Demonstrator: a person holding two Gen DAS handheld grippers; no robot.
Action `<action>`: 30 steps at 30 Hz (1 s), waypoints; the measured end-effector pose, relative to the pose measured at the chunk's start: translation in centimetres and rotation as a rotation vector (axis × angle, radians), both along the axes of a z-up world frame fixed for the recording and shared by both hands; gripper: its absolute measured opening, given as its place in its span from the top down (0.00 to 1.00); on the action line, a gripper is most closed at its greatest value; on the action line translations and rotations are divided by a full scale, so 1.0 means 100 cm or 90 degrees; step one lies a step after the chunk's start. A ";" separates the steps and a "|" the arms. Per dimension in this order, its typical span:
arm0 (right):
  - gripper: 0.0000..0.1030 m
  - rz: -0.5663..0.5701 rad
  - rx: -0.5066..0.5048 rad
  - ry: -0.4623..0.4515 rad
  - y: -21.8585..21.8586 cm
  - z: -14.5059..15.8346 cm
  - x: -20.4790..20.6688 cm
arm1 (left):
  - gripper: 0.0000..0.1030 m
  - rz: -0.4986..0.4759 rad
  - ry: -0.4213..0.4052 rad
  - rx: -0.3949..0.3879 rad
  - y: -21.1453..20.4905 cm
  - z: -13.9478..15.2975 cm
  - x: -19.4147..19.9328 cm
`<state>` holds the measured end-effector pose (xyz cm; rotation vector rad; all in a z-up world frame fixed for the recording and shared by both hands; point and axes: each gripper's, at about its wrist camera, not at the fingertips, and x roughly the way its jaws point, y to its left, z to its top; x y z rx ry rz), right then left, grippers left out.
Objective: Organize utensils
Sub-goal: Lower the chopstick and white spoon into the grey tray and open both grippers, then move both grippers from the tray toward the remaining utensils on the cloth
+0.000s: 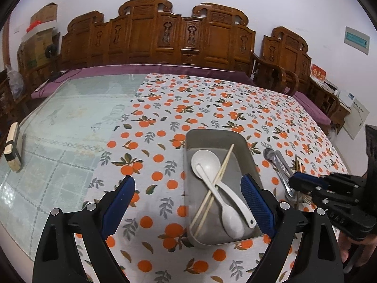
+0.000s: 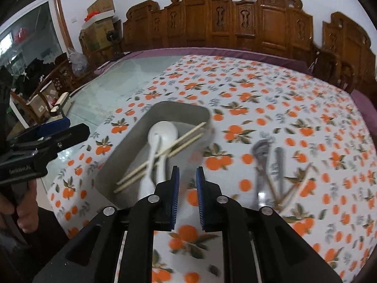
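A grey tray (image 1: 213, 133) lies on the orange-print cloth. It holds two white spoons (image 1: 205, 162) and a pair of wooden chopsticks (image 1: 225, 162) laid across them. My left gripper (image 1: 188, 185) hovers wide open over the tray's near end, holding nothing. Right of the tray lie metal spoons (image 1: 269, 154) and more chopsticks (image 2: 294, 188). My right gripper (image 2: 187, 173) is over the cloth between the tray (image 2: 179, 105) and the metal utensils (image 2: 261, 148). Its pads stand a narrow gap apart with nothing between them.
The cloth (image 1: 212, 99) covers the right part of a glass-topped table (image 1: 70, 122). A wooden block (image 1: 13, 146) sits at the glass's left edge. Carved wooden benches (image 1: 165, 35) line the far side. A person's hand (image 2: 26, 212) holds the left gripper.
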<state>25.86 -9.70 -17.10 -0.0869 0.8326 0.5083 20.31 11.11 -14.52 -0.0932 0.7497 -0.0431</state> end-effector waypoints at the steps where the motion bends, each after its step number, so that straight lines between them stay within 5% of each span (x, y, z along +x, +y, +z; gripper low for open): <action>1: 0.78 -0.004 -0.006 -0.005 -0.006 0.001 -0.001 | 0.15 -0.003 0.001 0.002 -0.003 0.000 0.000; 16: 0.73 -0.111 -0.059 0.006 -0.118 -0.018 -0.006 | 0.15 -0.090 -0.006 0.005 -0.070 -0.006 -0.001; 27: 0.73 -0.122 -0.061 0.022 -0.131 -0.031 -0.014 | 0.15 -0.201 0.003 -0.005 -0.129 -0.019 -0.007; 30: 0.73 -0.119 -0.057 0.021 -0.129 -0.031 -0.018 | 0.23 -0.229 0.004 -0.011 -0.142 -0.022 -0.010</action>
